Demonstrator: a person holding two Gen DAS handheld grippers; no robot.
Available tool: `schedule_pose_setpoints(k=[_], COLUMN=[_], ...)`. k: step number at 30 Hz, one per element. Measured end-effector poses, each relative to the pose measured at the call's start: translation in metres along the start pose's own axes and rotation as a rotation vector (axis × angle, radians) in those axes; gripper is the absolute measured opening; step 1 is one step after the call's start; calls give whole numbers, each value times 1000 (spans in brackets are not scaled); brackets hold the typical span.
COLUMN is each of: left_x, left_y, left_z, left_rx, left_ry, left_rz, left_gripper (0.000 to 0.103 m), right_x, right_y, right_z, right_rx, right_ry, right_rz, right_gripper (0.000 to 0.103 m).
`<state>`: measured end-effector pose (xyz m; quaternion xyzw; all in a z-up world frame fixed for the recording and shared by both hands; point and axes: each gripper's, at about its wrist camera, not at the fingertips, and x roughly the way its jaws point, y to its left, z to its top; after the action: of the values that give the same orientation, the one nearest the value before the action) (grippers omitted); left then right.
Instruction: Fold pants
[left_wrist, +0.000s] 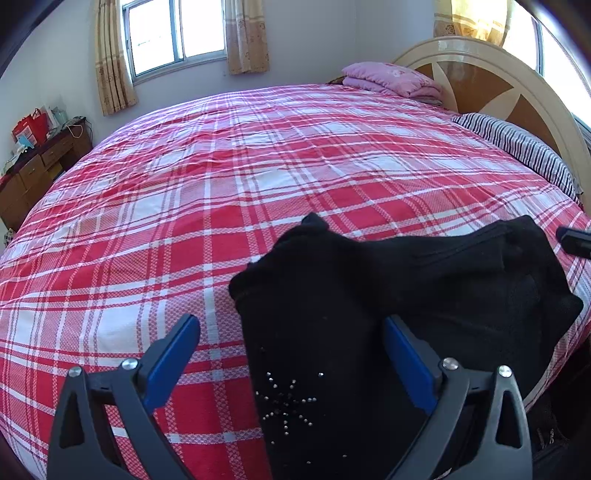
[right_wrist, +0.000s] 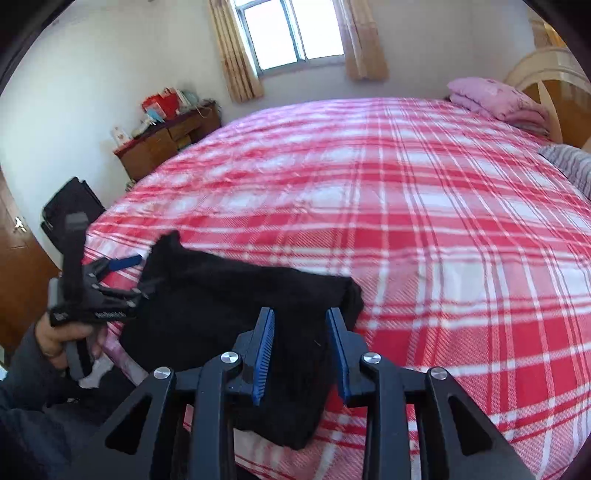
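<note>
Black pants (left_wrist: 388, 295) lie bunched near the front edge of a bed with a red plaid sheet (left_wrist: 258, 166). One part bears a star of small studs (left_wrist: 288, 402). My left gripper (left_wrist: 291, 354) is open, its blue pads on either side of that studded part, just above it. In the right wrist view the pants (right_wrist: 229, 306) lie at the bed's front left corner. My right gripper (right_wrist: 301, 343) is open, its jaws on either side of the pants' right end. The left gripper (right_wrist: 122, 277) shows there at the pants' left end, held by a hand.
A folded pink quilt (left_wrist: 391, 79) and a striped pillow (left_wrist: 524, 147) lie by the headboard (left_wrist: 480, 74). A wooden dresser (right_wrist: 166, 140) with boxes stands against the far wall. A black bag (right_wrist: 70, 206) sits beside the bed. A wooden door (right_wrist: 18, 251) is at the left.
</note>
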<state>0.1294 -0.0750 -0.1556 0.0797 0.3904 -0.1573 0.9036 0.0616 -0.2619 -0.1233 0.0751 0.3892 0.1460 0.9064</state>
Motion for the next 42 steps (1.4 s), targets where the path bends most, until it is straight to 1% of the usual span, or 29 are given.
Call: schedule_pose_setpoints(k=[1,2,5,6,8,9,10,13,17,22,25,26,30,31,33,35,36,38,40,42], left_x=[0,-1,-1,-1,-2,-1,0,7,19,32,39,39,36,33,29,22,22,28,35,41], left_y=[0,0,2,2,4,5,5,10,27,37,49,50,57,58,62,69,74,81,83,80], left_z=[0,0,0,0,0,1,3,9,17,12,11,11,15,15,20,24,25,23,19,13], left_rx=[3,3,-3,-4,-7,-8,-5,13,-60,-54,-115,-120,-146,-152,-156,-166,-178,-194,-188,-167], left_ry=[-1,-1,1,1,-2,-1,-2,-15,11,27,44,40,30,22,3,-31,-35,-16,4,9], left_rz=[2,2,-1,0,-1,-1,1,26,-12,-37,-103,-107,-100,-93,-74,-32,-28,-35,-41,-37], left_gripper=[101,101,101,101,101,101,101,103,103,103,103,103,103,103,103,103,103,103,103,103], right_x=[0,4,24,37,57,61,59,56,58,61,61,61,49,40,27,9,4,0,7,12], right_y=[3,6,7,4,-6,-10,-12,-12,-9,-5,-3,-3,-5,-4,-1,3,4,3,0,-3], right_z=[4,5,4,2,-4,-7,-6,-5,-9,-8,-8,-9,-10,-12,-16,-24,-28,-39,-53,-61], right_rx=[-3,-8,-2,13,25,32,39,42,21,4,-6,-10,23,31,19,0,-2,-2,-3,11], right_ry=[-7,-2,38,67,115,116,101,109,108,118,116,114,81,74,64,53,54,83,146,162], right_rz=[25,46,99,94,49,60,78,78,61,49,39,37,47,34,17,13,13,-5,-42,-30], right_gripper=[40,42,43,43,43,43,43,43,44,44,44,44,44,44,44,44,44,44,44,44])
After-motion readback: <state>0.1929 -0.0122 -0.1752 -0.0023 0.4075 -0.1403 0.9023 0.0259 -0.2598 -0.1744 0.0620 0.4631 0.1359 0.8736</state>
